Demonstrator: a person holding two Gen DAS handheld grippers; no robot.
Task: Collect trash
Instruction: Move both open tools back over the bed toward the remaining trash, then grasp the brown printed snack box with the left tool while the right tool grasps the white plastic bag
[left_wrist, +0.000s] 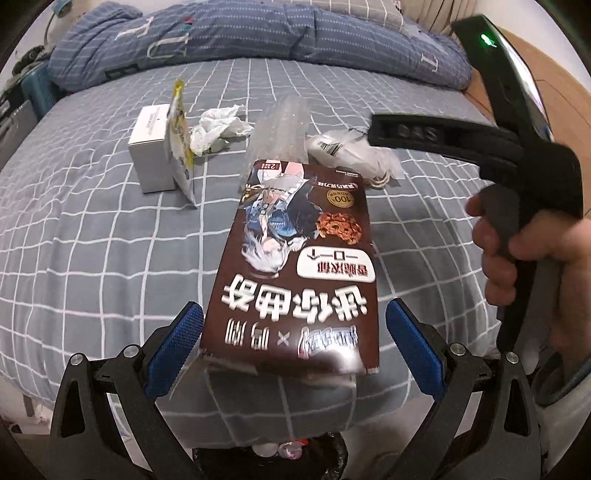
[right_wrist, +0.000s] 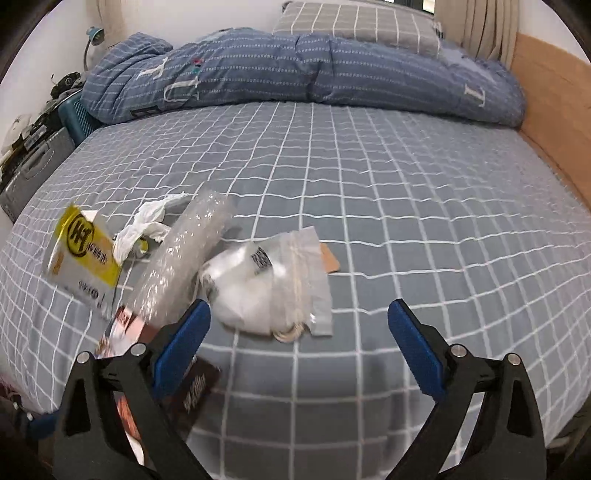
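The left gripper (left_wrist: 294, 341) has its blue-padded fingers (left_wrist: 176, 345) spread wide. A brown printed cookie box (left_wrist: 295, 266) lies between them, gripped by neither pad, over the edge of the grey checked bed (left_wrist: 92, 240). The right gripper (right_wrist: 299, 341) is likewise spread and empty, near a clear plastic bag (right_wrist: 273, 284). Beyond lie a bubble-wrap sleeve (left_wrist: 279, 129), crumpled white tissue (left_wrist: 218, 127) and a small white carton (left_wrist: 153, 147).

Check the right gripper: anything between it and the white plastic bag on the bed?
Nothing visible. The right gripper is open, and the plastic bag lies on the bedsheet just ahead of its fingers, slightly left of centre. The bubble wrap sits beside the bag on the left, not in the path.
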